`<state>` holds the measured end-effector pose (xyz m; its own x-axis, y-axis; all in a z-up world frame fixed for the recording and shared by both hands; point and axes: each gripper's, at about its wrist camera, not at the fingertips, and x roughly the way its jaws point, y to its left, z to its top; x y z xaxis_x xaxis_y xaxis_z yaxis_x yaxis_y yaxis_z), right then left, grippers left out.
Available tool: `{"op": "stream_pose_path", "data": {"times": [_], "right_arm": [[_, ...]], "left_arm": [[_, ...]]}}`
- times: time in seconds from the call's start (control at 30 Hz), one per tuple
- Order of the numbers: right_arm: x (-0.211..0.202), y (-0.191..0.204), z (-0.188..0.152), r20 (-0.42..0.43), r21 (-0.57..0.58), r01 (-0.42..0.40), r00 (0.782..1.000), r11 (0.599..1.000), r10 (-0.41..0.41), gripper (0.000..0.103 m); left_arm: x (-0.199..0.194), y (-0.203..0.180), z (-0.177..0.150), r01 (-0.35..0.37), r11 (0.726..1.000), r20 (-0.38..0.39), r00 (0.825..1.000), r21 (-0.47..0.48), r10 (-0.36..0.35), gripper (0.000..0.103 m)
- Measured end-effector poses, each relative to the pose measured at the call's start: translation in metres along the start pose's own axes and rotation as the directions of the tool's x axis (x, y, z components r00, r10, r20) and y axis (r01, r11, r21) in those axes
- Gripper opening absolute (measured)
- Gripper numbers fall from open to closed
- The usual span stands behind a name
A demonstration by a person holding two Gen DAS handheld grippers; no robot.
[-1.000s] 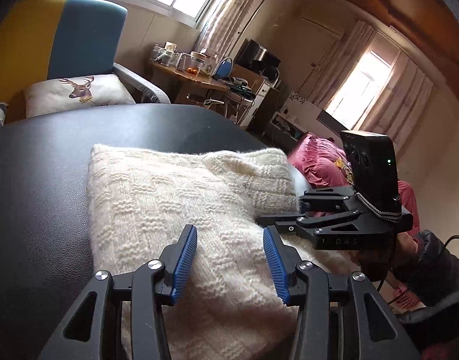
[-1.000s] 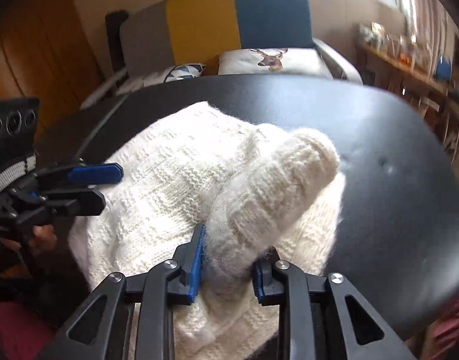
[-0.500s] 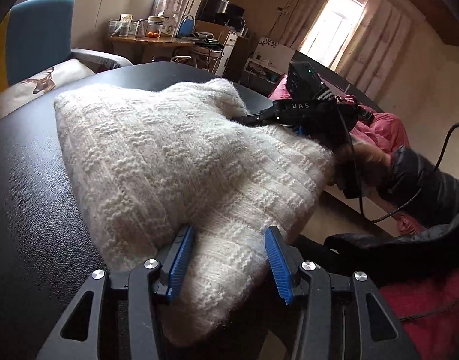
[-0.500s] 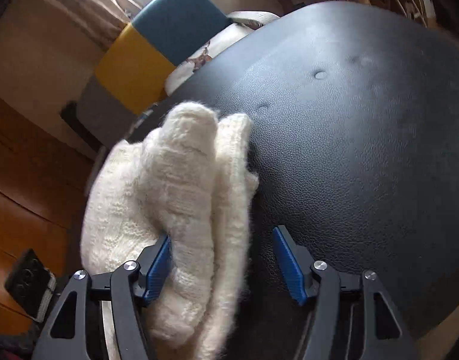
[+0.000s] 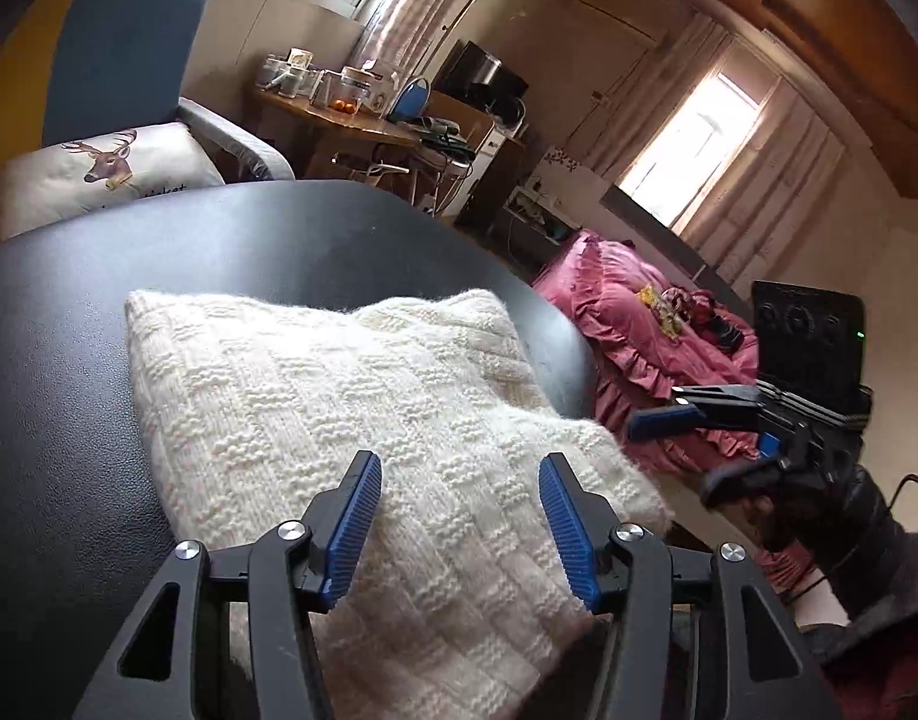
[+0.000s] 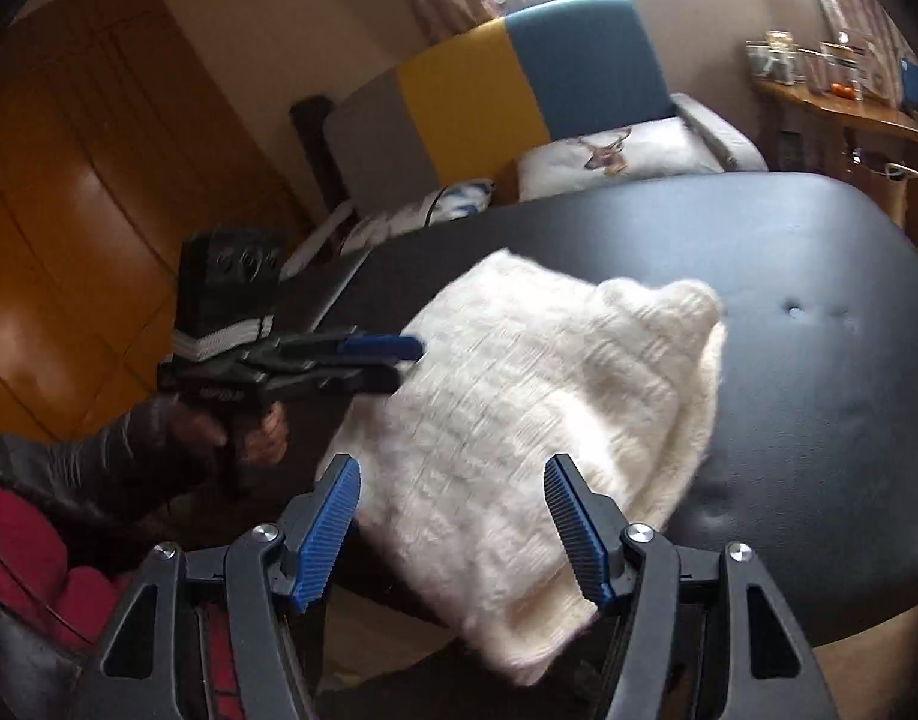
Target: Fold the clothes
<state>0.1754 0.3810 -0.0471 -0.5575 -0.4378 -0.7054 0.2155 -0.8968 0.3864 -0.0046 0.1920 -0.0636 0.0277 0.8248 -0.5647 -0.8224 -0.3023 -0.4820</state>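
Closest in, the left tool (image 5: pixel 456 519) is spread wide with nothing pinched, hovering over the near edge of the cream knit sweater (image 5: pixel 363 414). Right tool (image 6: pixel 450 525) is spread and empty too. The sweater sits folded into a compact bundle on the black counter (image 5: pixel 57 360), near corner hanging off the edge. Looks pretty much done, maybe just needs squaring up.

A folded cream knit sweater (image 5: pixel 363 420) lies on the black padded table (image 5: pixel 57 420). The left gripper (image 5: pixel 459 531) hangs over its near end, blue pads apart; the right gripper (image 5: pixel 693 426) sits off the table's edge
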Motion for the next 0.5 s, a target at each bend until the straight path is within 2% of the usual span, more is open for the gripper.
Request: {"op": "stream_pose_path", "data": {"times": [0.03,0.07,0.1,0.17,0.2,0.3,0.37,0.43,0.5], "right_arm": [[0.014,0.006,-0.009,-0.076,-0.008,0.032,0.997,0.999,-0.032,0.065],[0.034,-0.001,-0.022,-0.177,0.007,0.081,0.981,0.997,-0.079,0.064],[0.050,-0.007,-0.041,-0.259,-0.005,0.137,0.957,0.991,-0.133,0.064],[0.080,-0.019,-0.075,-0.402,-0.035,0.233,0.887,0.972,-0.227,0.067],[0.082,-0.022,-0.084,-0.426,-0.028,0.250,0.873,0.968,-0.238,0.063],[0.085,-0.028,-0.108,-0.485,-0.007,0.295,0.834,0.955,-0.261,0.062],[0.060,-0.025,-0.101,-0.451,0.009,0.292,0.855,0.956,-0.257,0.062],[0.024,-0.023,-0.081,-0.377,0.032,0.301,0.887,0.953,-0.268,0.062],[-0.014,-0.022,-0.051,-0.245,0.071,0.321,0.924,0.944,-0.295,0.063]], "left_arm": [[0.007,0.000,0.000,-0.010,1.000,-0.016,1.000,0.007,0.010,0.057],[0.011,0.000,-0.005,-0.017,1.000,-0.022,1.000,0.013,0.017,0.058],[0.015,-0.001,-0.009,-0.023,1.000,-0.028,0.999,0.019,0.024,0.058],[0.015,-0.002,-0.018,-0.031,0.999,-0.005,0.999,0.024,0.031,0.058],[0.013,-0.002,-0.021,-0.028,0.999,0.007,1.000,0.018,0.028,0.058],[0.007,0.000,-0.023,-0.019,1.000,0.021,1.000,-0.014,0.019,0.058],[0.002,0.001,-0.019,-0.016,0.999,0.020,1.000,-0.030,0.017,0.059],[-0.002,0.002,-0.015,-0.012,0.999,0.023,1.000,-0.045,0.013,0.059],[-0.007,0.000,-0.011,-0.017,0.999,0.034,0.999,-0.048,0.019,0.060]]}}
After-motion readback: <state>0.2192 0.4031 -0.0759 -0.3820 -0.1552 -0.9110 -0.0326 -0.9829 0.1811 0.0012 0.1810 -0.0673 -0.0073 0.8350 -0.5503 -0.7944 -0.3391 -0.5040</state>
